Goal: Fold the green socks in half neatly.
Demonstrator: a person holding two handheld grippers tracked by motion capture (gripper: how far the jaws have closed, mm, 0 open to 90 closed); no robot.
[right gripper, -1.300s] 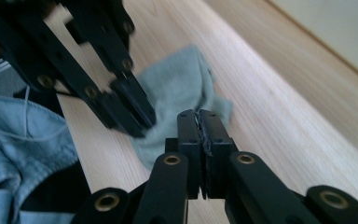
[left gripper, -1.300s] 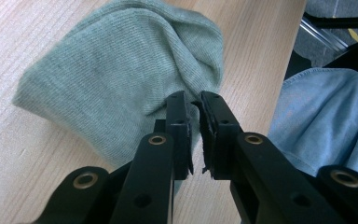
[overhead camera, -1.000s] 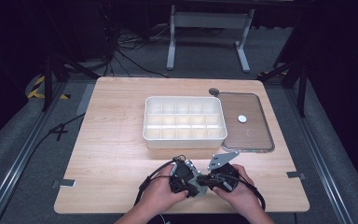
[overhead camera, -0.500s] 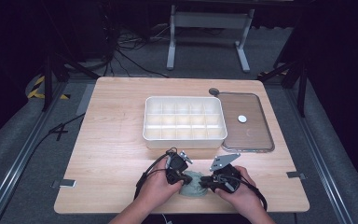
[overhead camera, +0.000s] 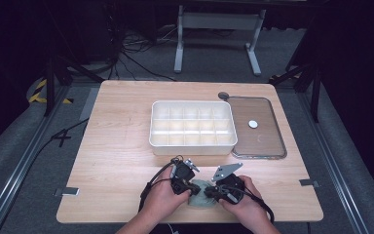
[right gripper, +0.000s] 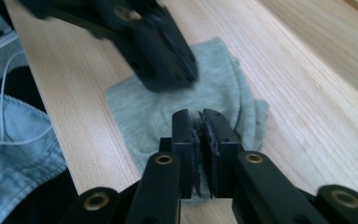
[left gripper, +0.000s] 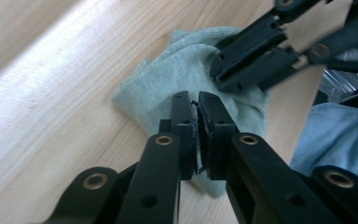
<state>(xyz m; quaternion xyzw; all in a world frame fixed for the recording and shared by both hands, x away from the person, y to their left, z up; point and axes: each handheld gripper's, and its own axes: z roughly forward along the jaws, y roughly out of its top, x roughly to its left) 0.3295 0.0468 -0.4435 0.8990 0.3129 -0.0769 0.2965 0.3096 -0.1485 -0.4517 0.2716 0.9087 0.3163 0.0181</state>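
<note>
While both tools (overhead camera: 195, 187) (overhead camera: 213, 191) stay closed over the cloth (left gripper: 186, 79), a compartment box (overhead camera: 193, 127) sits beyond.

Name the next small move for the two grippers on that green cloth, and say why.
Probably lift the left gripper slightly and test its hold. Both grippers' jaws stand nearly together over the folded green cloth, which lies flat on the table; the right gripper sits at its other side, and no fabric shows pinched.
</note>
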